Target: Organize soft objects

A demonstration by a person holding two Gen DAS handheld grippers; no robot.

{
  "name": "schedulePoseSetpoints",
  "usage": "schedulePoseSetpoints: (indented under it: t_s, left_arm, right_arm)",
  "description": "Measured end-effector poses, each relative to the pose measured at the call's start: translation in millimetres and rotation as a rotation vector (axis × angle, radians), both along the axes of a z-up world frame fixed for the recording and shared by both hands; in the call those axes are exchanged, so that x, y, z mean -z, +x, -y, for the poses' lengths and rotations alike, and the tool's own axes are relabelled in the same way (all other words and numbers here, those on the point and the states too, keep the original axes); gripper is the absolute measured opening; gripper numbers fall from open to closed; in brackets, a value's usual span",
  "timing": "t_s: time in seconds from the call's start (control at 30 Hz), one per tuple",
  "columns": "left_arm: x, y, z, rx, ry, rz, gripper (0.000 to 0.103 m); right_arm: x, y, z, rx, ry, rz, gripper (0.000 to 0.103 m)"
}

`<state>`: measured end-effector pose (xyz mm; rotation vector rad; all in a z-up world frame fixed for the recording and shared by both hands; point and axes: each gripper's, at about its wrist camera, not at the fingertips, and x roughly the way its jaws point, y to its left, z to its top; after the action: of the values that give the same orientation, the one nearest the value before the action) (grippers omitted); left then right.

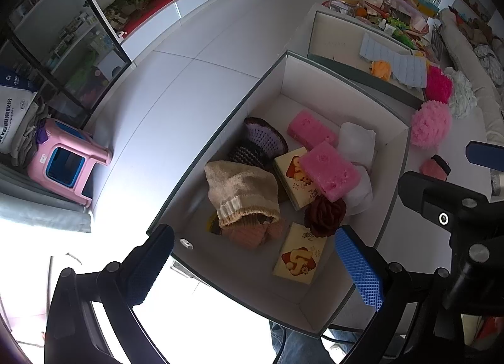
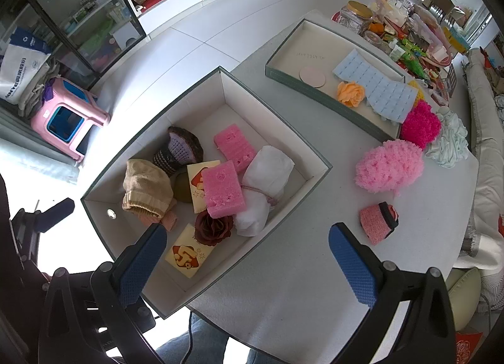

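1. The left tool (image 1: 255, 264) hangs over the near end of the deep box (image 2: 277, 118), its blue pads spread wide with nothing between them.
2. The right tool (image 2: 247, 261) is likewise wide apart and empty, above the box's near right edge and the pale counter (image 2: 315, 269).
3. In the box lie two pink sponges (image 2: 222, 189), a beige knit hat (image 2: 148, 189), a dark rose (image 2: 212, 228), white wadding (image 2: 267, 172) and yellow tissue packs (image 2: 186, 257).
4. On the counter to the right sit a fluffy pink pompom (image 2: 389, 167), a small pink scrubber (image 2: 378, 222) and a magenta puff (image 2: 420, 126).
5. Farther off, a shallow tray (image 2: 283, 49) holds an orange flower (image 2: 351, 93) and a blue sheet (image 2: 375, 87).
6. On the white tiled floor (image 2: 239, 30) at left stands a pink stool (image 2: 67, 118) by a glass cabinet (image 2: 85, 11).
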<state>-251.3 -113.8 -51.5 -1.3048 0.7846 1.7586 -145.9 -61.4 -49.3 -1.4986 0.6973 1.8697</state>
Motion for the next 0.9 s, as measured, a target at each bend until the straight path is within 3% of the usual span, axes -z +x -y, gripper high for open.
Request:
schedulePoseSetpoints:
  t_s: [0.9]
  left_arm:
    - [8.3, -4.9, -0.8, -0.018, -0.029, 0.011, 0.103]
  right_arm:
    - [1.5, -0.9, -0.2, -0.001, -0.002, 0.0, 0.103]
